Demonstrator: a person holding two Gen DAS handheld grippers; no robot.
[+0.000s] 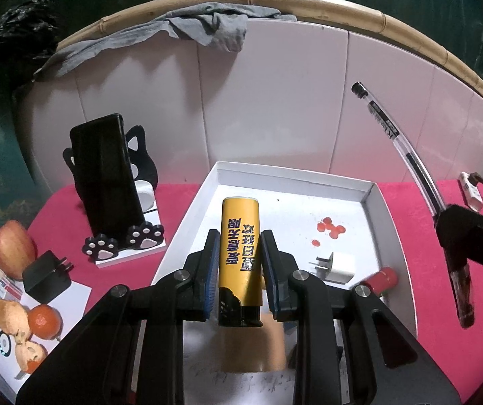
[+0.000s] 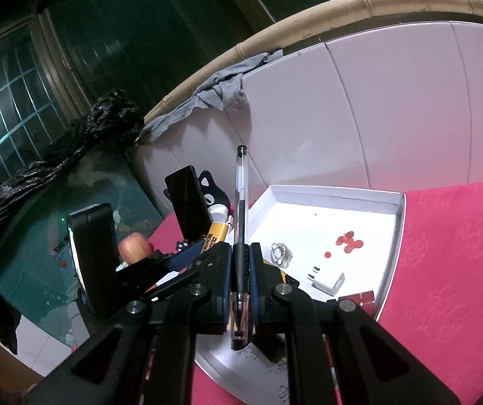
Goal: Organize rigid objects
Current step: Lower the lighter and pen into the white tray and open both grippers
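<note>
My left gripper [image 1: 238, 238] is shut on a yellow lighter [image 1: 239, 253] with dark print and holds it above the white tray [image 1: 400, 253]. My right gripper [image 2: 240, 249] is shut on a clear pen [image 2: 241, 202] with a black cap, pointing up; in the left wrist view that pen [image 1: 407, 155] and the right gripper [image 1: 457, 263] hang at the tray's right side. In the tray lie a white charger plug [image 1: 339, 266], a red cylinder [image 1: 381, 278] and small red beads [image 1: 331, 227]. The yellow lighter [image 2: 216, 233] shows partly behind my right fingers.
A black phone [image 1: 106, 175] leans on a cat-shaped stand [image 1: 140, 236] left of the tray. An apple [image 1: 11, 248], a black charger [image 1: 47, 276] and oranges [image 1: 44, 320] lie at far left. A white USB stick [image 1: 471, 192] is at right. A white tiled wall [image 1: 275, 101] stands behind.
</note>
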